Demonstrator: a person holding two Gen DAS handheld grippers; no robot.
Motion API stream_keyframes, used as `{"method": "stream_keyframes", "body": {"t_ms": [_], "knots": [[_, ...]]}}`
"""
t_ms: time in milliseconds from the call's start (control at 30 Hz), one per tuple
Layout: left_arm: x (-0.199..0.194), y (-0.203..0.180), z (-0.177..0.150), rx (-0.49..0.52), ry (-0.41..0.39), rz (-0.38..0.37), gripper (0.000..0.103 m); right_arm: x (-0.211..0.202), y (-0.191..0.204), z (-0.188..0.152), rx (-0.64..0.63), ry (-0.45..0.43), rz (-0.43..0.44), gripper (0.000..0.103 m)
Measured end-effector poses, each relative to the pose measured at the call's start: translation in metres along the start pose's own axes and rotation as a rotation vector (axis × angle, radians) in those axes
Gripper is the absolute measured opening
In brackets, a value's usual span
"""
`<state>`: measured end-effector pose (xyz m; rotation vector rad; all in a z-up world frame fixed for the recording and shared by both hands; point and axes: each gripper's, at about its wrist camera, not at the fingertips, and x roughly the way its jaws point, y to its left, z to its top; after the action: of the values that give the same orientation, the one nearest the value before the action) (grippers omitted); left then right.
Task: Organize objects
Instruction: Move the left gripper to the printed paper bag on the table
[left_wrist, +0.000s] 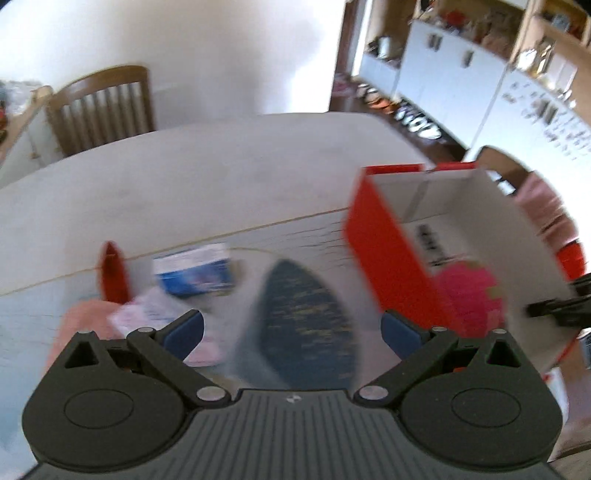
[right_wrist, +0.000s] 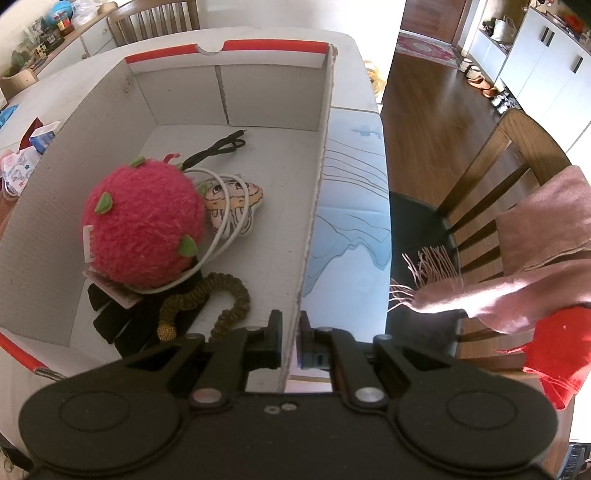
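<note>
The right gripper (right_wrist: 290, 341) is clenched on the near right wall of the cardboard box (right_wrist: 314, 206), one finger inside and one outside. At about 11 o'clock from it, inside the box, lie a coiled olive cord with a gold bead (right_wrist: 207, 299) and black fabric (right_wrist: 122, 325). Beyond them sits a pink dragon-fruit plush (right_wrist: 142, 225) ringed by a white cable (right_wrist: 221, 236), touching a small cartoon-face pouch (right_wrist: 236, 201), with a black cable (right_wrist: 216, 149) farthest.

The left gripper (left_wrist: 291, 328) hangs released, fingers wide (this view is motion-blurred). Dead ahead at 12 o'clock is a dark blue patterned piece (left_wrist: 303, 314), possibly fabric. At 11 o'clock lie a pale printed packet (left_wrist: 147, 310), a blue-and-white carton (left_wrist: 195, 269) and a red item (left_wrist: 112, 273). The box is at 2 o'clock.
</note>
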<state>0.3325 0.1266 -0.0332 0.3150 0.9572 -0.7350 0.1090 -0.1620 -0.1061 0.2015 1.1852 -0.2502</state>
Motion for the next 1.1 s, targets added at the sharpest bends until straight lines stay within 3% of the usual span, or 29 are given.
{"method": "stream_keyframes", "body": {"t_ms": [467, 800, 967, 1100], "knots": [[0.037, 0.087, 0.005, -0.057, 0.067, 0.135, 0.102, -0.001, 0.004, 0.000, 0.009, 0.008, -0.019, 0.006], [0.063, 0.090, -0.006, -0.011, 0.117, 0.193, 0.101, 0.001, 0.004, 0.000, 0.018, 0.015, -0.023, 0.006], [0.068, 0.082, -0.009, 0.028, 0.114, 0.232, 0.083, 0.002, 0.005, 0.001, 0.018, 0.017, -0.026, 0.006], [0.068, 0.078, -0.009, 0.061, 0.101, 0.276, 0.054, 0.002, 0.005, 0.001, 0.015, 0.017, -0.026, 0.006]]}}
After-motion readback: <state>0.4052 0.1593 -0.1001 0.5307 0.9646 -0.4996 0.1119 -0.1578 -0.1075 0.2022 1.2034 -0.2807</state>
